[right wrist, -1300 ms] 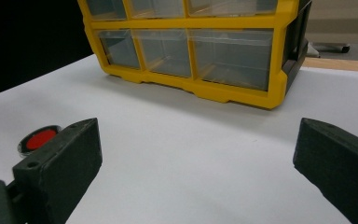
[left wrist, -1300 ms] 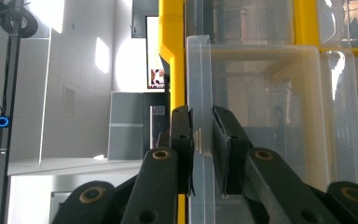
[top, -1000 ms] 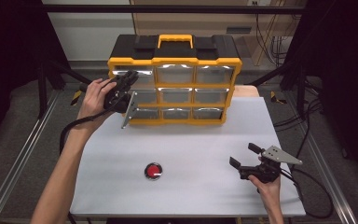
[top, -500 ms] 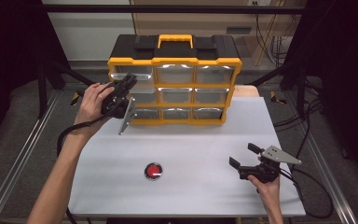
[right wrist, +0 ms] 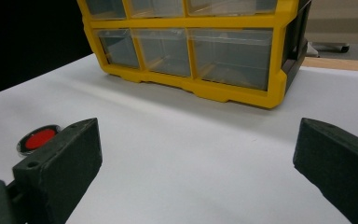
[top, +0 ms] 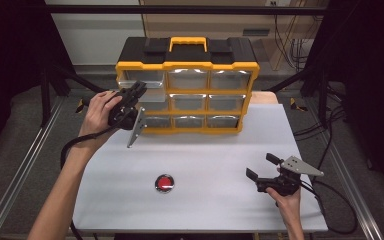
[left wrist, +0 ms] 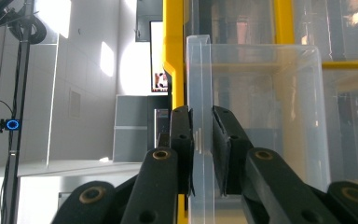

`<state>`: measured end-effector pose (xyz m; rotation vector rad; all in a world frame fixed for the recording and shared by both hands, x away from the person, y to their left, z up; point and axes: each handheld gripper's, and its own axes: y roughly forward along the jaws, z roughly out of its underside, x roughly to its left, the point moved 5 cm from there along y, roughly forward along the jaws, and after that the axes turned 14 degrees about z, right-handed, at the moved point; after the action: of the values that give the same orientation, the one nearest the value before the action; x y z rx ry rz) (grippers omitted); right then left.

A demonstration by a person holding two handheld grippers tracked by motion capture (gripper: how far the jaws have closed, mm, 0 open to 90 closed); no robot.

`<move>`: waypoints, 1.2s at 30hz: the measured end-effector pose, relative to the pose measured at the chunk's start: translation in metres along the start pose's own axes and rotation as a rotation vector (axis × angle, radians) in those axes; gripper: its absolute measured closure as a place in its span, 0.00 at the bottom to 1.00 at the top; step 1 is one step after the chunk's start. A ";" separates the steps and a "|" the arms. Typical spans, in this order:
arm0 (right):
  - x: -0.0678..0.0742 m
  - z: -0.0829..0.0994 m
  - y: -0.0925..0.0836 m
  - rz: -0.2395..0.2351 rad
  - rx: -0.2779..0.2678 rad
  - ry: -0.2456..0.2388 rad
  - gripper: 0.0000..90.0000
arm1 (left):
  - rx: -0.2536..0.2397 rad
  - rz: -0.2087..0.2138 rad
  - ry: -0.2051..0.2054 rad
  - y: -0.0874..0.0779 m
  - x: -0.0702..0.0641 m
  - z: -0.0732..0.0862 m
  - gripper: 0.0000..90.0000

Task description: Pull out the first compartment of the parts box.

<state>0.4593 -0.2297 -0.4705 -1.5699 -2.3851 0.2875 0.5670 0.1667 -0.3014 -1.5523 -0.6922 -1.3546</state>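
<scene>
A: High view? B: Left tongs (top: 139, 89) at the yellow drawer organizer's (top: 187, 90) nine o'clock; red button (top: 165, 182) at the bench's (top: 215, 150) six o'clock.
A: Left gripper view? B: Tongs pinch the clear drawer's (left wrist: 256, 116) front wall.
A: Right gripper view? B: Right tongs (right wrist: 196, 163) gape, empty.

Yellow-and-black organizer (top: 187, 65) (clear drawers (top: 228, 80)), red disc (top: 165, 182) with silvery rim, white table (top: 220, 150).

Both bare-armed hands grasp black grippers, the left gripper (top: 128, 104) and right gripper (top: 264, 167) each topped by a grey three-cornered plate and trailing a black cable, their jaw links showing brass-coloured pivot pins.
</scene>
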 end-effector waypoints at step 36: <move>0.001 0.000 0.000 -0.002 0.001 0.002 0.02 | -0.009 -0.011 -0.002 -0.020 -0.006 -0.010 0.87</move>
<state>0.4589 -0.2290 -0.4702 -1.5667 -2.3846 0.2871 0.5433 0.1670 -0.3023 -1.5592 -0.6984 -1.3659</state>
